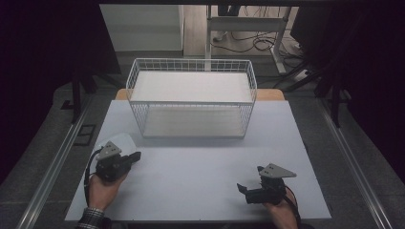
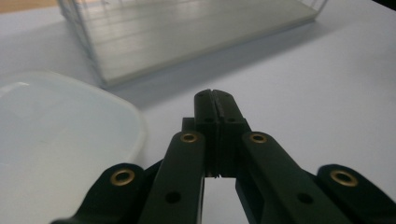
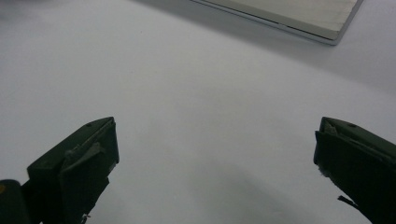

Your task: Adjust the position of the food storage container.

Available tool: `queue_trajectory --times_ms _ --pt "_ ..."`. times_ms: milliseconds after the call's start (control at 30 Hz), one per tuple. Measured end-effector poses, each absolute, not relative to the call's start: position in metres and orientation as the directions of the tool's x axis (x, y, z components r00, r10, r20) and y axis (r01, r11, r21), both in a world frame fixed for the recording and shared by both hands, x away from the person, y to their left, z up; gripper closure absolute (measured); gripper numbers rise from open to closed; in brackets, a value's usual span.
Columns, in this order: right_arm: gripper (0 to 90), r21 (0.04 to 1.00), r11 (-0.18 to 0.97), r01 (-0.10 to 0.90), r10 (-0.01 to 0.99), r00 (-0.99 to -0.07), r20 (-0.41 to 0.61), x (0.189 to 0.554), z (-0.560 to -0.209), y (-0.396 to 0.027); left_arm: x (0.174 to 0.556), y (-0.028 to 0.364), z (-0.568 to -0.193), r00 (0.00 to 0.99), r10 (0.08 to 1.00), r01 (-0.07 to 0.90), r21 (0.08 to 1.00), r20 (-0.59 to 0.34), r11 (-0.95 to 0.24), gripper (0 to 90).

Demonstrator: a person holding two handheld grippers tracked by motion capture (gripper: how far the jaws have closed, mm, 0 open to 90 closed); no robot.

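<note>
**Left claw shut beside the plastic lid, right claw wide over bare table**

The white table (image 1: 200, 181) carries a wire basket (image 1: 191, 98) at its far side, with two pale shelves inside. Near the table's left edge, just beyond the left claw (image 1: 136, 156), lies a translucent plastic lid (image 1: 122, 142) — shallow, with rounded corners, flat on the surface. The right claw (image 1: 242, 187) sits well apart at the near right.

The lid looks light, thin and somewhat flexible, and its smooth face is likely slippery. A pinch across the raised rim seems the best hold; the flat middle offers nothing to bite.

The high view gives the layout and how far the lid lies from the basket. The left gripper view adds what that cannot: the jaws pressed together with nothing between them, and the lid's rim (image 2: 135, 126) lying just to their left, apart from the tips. The right gripper view shows its jaws standing wide — nothing held, only bare table and a corner of the basket's base (image 3: 327, 21).
</note>
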State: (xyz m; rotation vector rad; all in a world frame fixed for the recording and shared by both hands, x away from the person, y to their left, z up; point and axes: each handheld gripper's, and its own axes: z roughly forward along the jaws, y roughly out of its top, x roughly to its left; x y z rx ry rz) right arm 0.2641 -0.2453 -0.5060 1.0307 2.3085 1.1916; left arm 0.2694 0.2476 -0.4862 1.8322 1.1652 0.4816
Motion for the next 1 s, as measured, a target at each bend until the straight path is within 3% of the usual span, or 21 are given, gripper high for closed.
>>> queue_trajectory --times_ms 633,1000 --pt "0.4 0.792 0.404 0.458 0.729 -0.684 0.024 0.265 -0.508 -0.243 0.338 0.313 -0.477 0.289 0.945 0.571 0.82 -0.151 -0.044 89.9" --pt "0.4 0.792 0.405 0.457 0.729 -0.684 0.022 0.265 -0.508 -0.243 0.373 0.325 -0.489 0.201 0.972 0.696 0.716 -0.119 -0.056 90.0"
